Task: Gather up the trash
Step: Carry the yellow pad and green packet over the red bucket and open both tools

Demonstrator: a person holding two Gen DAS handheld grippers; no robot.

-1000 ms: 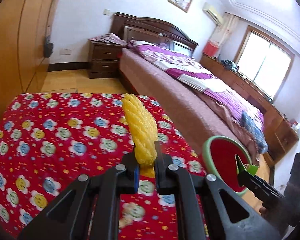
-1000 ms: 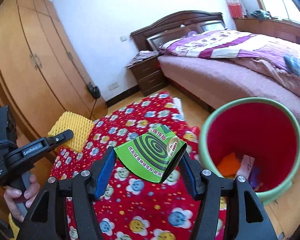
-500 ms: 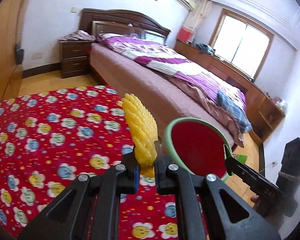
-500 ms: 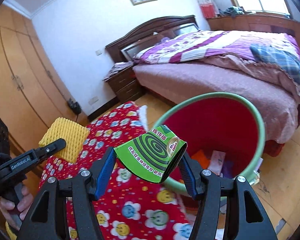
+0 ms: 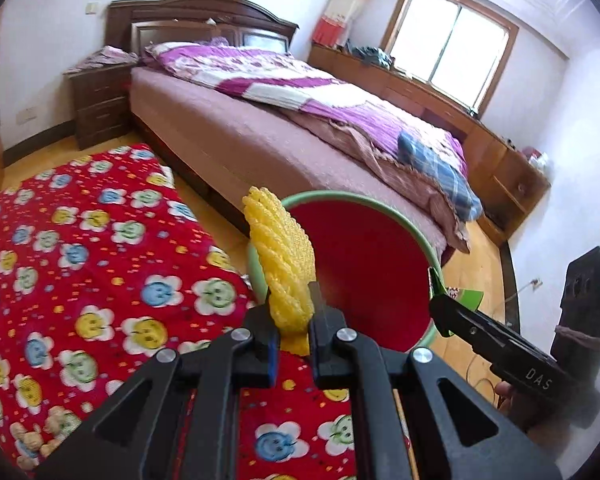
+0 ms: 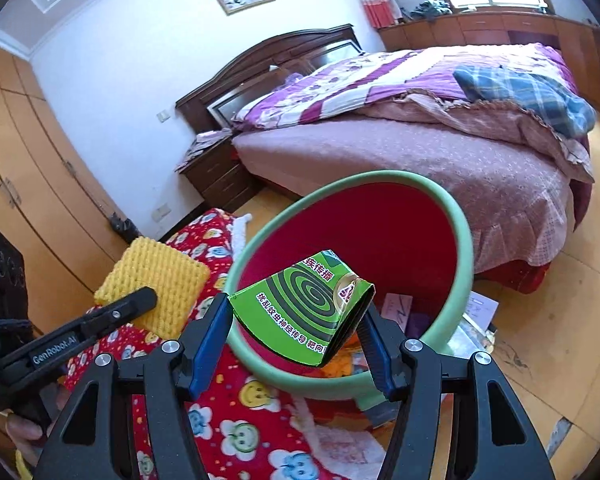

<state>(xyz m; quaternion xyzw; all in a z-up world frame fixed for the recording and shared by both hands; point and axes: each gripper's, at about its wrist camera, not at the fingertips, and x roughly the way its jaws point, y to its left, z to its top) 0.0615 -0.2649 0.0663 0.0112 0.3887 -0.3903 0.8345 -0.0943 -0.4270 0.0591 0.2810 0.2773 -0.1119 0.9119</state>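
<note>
My left gripper (image 5: pixel 293 316) is shut on a yellow foam fruit net (image 5: pixel 281 256), held upright at the near rim of the red bin with a green rim (image 5: pixel 380 280). The net also shows in the right wrist view (image 6: pixel 156 280). My right gripper (image 6: pixel 300 320) is shut on a flattened green mosquito-coil box (image 6: pixel 300 316), held over the bin's (image 6: pixel 456 224) near edge. Several scraps lie in the bin's bottom. The right gripper's tip with a green corner of the box shows in the left wrist view (image 5: pixel 452 304).
A red flower-print blanket (image 5: pixel 80 260) covers the surface on the left. A large bed (image 5: pixel 300 120) stands behind the bin, with a nightstand (image 5: pixel 100 104) beside it. Wooden wardrobes (image 6: pixel 20 160) line the left wall. Papers (image 6: pixel 480 312) lie on the floor by the bin.
Both grippers have moved right, toward the bin. The foam net now stands at the bin's rim and the green box hangs over its opening. Both grips are unchanged.
</note>
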